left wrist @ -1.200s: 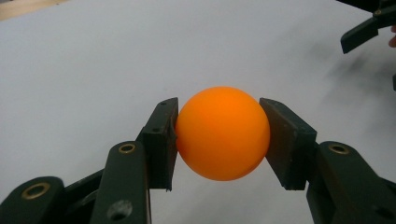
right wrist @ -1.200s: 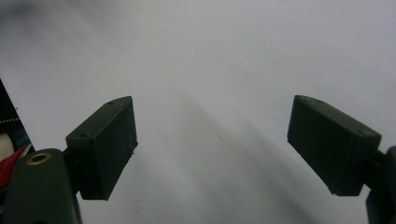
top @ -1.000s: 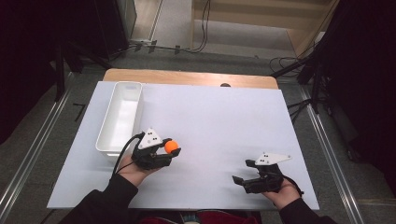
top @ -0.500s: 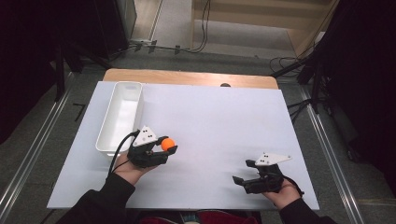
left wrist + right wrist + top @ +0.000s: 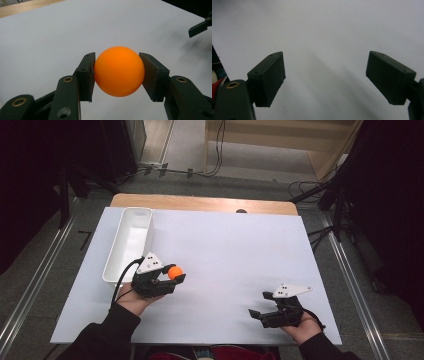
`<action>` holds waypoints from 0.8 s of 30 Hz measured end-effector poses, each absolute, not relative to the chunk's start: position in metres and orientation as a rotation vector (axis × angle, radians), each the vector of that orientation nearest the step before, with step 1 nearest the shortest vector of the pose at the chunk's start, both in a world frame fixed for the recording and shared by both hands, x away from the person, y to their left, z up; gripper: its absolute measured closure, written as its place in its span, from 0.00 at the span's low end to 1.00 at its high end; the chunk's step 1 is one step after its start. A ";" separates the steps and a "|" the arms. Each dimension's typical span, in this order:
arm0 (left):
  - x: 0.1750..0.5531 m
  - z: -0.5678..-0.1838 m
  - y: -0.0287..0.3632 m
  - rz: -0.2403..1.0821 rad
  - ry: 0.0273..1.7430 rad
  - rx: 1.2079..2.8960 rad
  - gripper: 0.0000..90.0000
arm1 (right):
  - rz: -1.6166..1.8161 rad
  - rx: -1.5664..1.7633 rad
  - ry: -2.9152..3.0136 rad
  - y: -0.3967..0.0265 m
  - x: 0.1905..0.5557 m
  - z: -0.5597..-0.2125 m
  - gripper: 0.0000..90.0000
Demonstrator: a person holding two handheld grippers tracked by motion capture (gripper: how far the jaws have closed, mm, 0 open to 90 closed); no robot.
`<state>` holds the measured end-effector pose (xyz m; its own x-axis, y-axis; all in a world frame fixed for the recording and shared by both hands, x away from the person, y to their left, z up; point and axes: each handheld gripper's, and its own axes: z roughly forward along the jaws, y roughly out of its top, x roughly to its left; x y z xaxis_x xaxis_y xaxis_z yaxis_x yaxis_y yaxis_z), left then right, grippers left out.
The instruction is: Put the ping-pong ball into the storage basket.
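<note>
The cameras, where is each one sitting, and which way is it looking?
High view: sits above the person's side, looking forward and down on the white table, the white bin and both forearms with their grippers.
Left gripper view: rides on the left gripper, looking along its jaws, which are shut on the orange ball.
Right gripper view: rides on the right gripper, looking along its open jaws at bare table.
Shared: the high view and the left gripper view both show the orange ball and the right gripper.

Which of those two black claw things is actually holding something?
The left gripper, beside the white tray: its jaws are clamped on an orange ball. The right gripper has jaws spread wide with nothing between them.
</note>
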<state>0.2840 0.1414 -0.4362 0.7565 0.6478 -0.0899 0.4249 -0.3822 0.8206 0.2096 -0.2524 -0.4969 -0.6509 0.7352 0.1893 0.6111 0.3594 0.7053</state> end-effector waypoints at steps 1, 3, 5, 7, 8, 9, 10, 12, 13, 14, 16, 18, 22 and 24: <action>0.284 -0.436 0.142 0.308 0.812 2.033 0.55 | 1.166 1.226 2.457 -0.252 0.210 -0.497 0.16; 0.285 -0.435 0.143 0.308 0.824 2.039 0.55 | 1.169 1.223 2.456 -0.252 0.210 -0.497 0.16; 0.286 -0.434 0.144 0.313 0.829 2.044 0.55 | 1.173 1.224 2.456 -0.252 0.209 -0.496 0.16; 0.286 -0.433 0.145 0.321 0.832 2.047 0.55 | 1.175 1.216 2.454 -0.252 0.209 -0.496 0.16; 0.286 -0.432 0.145 0.324 0.833 2.045 0.55 | 1.174 1.214 2.456 -0.252 0.209 -0.496 0.16; 0.286 -0.432 0.145 0.324 0.837 2.040 0.55 | 1.174 1.215 2.456 -0.252 0.209 -0.496 0.16; 0.286 -0.431 0.147 0.329 0.838 2.047 0.55 | 1.174 1.216 2.455 -0.252 0.209 -0.496 0.16; 0.287 -0.429 0.148 0.338 0.844 2.053 0.55 | 1.178 1.211 2.453 -0.252 0.209 -0.496 0.16; 0.287 -0.429 0.148 0.343 0.849 2.052 0.55 | 1.180 1.214 2.454 -0.252 0.209 -0.495 0.16; 0.288 -0.428 0.149 0.347 0.852 2.056 0.55 | 1.180 1.214 2.454 -0.252 0.209 -0.495 0.16; 0.288 -0.427 0.150 0.344 0.872 2.065 0.55 | 1.177 1.210 2.453 -0.252 0.209 -0.496 0.16; 0.289 -0.427 0.151 0.334 0.878 2.070 0.55 | 1.178 1.210 2.456 -0.252 0.209 -0.496 0.16; 0.291 -0.425 0.152 0.311 0.888 2.073 0.55 | 1.175 1.210 2.457 -0.251 0.209 -0.496 0.16; 0.293 -0.424 0.152 0.289 0.891 2.084 0.55 | 1.178 1.206 2.453 -0.252 0.209 -0.496 0.16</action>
